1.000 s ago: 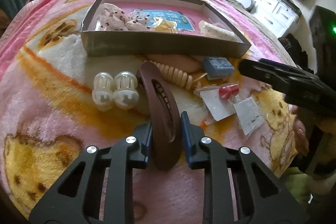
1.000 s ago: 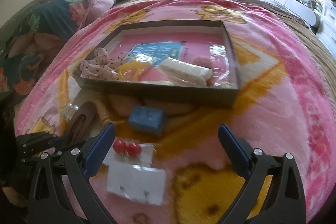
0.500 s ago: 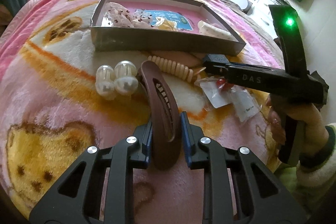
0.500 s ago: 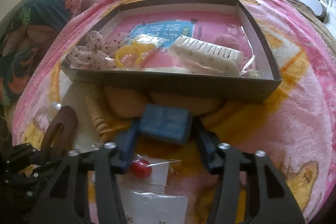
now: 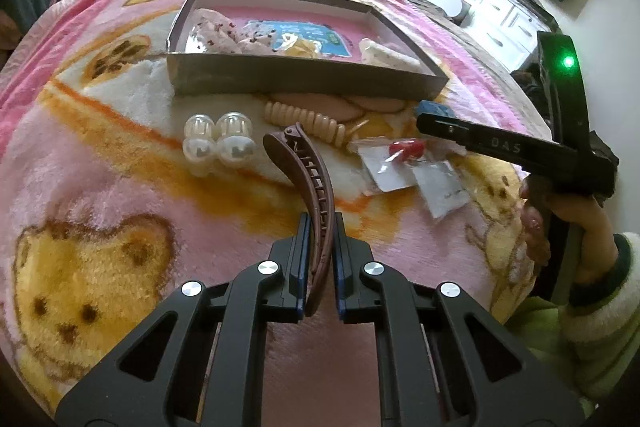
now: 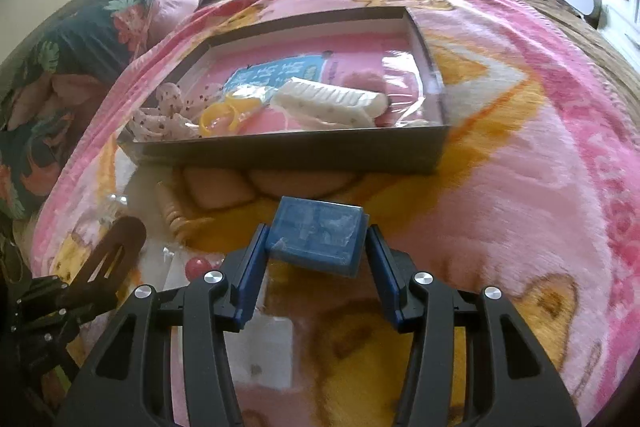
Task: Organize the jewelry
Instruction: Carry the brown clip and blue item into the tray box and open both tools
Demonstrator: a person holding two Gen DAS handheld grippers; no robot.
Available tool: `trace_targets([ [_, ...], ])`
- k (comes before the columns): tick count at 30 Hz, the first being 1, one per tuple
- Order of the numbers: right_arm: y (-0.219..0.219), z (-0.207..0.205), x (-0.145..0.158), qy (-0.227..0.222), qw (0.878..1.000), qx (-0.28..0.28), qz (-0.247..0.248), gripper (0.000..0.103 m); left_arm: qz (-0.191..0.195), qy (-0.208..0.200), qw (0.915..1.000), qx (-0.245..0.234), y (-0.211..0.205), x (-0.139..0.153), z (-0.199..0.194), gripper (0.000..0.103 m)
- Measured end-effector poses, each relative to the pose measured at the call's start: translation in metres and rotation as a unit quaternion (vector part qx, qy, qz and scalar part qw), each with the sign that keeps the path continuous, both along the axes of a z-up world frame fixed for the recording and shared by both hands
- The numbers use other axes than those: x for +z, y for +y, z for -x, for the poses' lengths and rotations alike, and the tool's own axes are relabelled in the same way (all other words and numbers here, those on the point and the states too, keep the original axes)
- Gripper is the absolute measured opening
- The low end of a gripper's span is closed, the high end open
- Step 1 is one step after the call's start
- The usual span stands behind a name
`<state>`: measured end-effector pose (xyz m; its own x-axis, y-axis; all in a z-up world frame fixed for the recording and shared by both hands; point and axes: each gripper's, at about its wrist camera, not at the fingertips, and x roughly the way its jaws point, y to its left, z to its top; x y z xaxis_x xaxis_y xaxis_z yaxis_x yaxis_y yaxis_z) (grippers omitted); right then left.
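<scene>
My left gripper (image 5: 320,217) is shut on a brown hair clip (image 5: 308,187), which stands on edge and juts forward above the pink blanket. My right gripper (image 6: 316,227) is shut on a small blue box (image 6: 316,239), its pads pressing both sides, just in front of the dark grey box (image 6: 288,151). In the left wrist view the same blue box (image 5: 434,108) shows at the tip of the right gripper near the grey box (image 5: 304,83). Polka-dot scrunchies (image 6: 160,111), a yellow ring (image 6: 218,117) and a white claw clip (image 6: 332,103) lie inside it.
On the blanket lie two pearl-like pieces (image 5: 218,143), a beige spiral hair tie (image 5: 308,119) and earring cards with red beads (image 5: 406,149). A person's hand (image 5: 560,211) holds the right gripper at the right. Floral pillows (image 6: 60,67) lie to the left.
The right gripper moved forward and shut on the blue box, raising it slightly. The left gripper squeezed tighter, and the brown clip turned onto its edge and came up off the blanket.
</scene>
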<state>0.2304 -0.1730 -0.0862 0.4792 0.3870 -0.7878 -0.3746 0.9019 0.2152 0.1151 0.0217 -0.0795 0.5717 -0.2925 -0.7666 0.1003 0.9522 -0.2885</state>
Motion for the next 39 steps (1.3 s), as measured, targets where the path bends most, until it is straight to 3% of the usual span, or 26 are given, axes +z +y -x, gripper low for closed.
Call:
trace_targets([
  [14,-0.053,0.032,0.036,-0.035,0.999,-0.022,-0.022,0.048,-0.007,-0.033,0.9992,-0.022,-0.019,0.031,0.006,0.004],
  [25,-0.079,0.045,0.064,-0.064,0.996,-0.047,-0.033,0.048,-0.013,-0.062,0.9972,-0.039,-0.029,0.063,-0.014,0.004],
  [39,-0.063,0.03,0.102,-0.099,0.994,-0.016,-0.05,0.048,-0.028,-0.096,0.9946,-0.027,-0.028,0.096,-0.048,0.004],
])
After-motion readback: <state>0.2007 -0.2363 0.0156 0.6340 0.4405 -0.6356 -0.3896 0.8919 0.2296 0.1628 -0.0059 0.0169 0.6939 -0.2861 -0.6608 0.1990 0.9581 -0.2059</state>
